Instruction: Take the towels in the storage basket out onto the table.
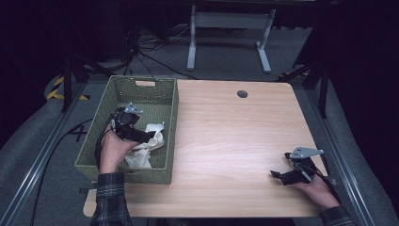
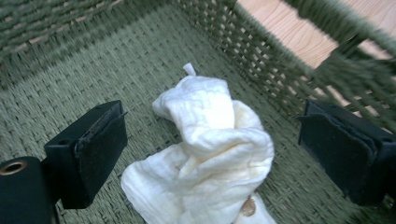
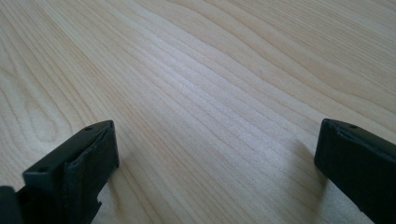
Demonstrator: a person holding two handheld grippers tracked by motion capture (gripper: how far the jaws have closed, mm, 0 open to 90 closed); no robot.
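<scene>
A crumpled cream-white cloth (image 1: 147,145) lies on the floor of a green woven basket (image 1: 162,88) at the table's left. My left gripper (image 1: 149,136) hangs inside the basket just above the cloth. In the left gripper view its black jaws stand wide apart on either side of the cloth (image 2: 210,154), not touching it; the gripper (image 2: 212,154) is open. My right gripper (image 1: 277,174) rests low over the bare wooden table (image 1: 226,136) near the front right corner. In the right gripper view it (image 3: 217,163) is open, with just wood grain between its jaws.
The basket's right wall (image 2: 280,60) rises close beside the left gripper's right jaw. A round cable hole (image 1: 242,93) sits near the table's far edge. Beyond the table are a white desk frame (image 1: 230,28) and floor cables.
</scene>
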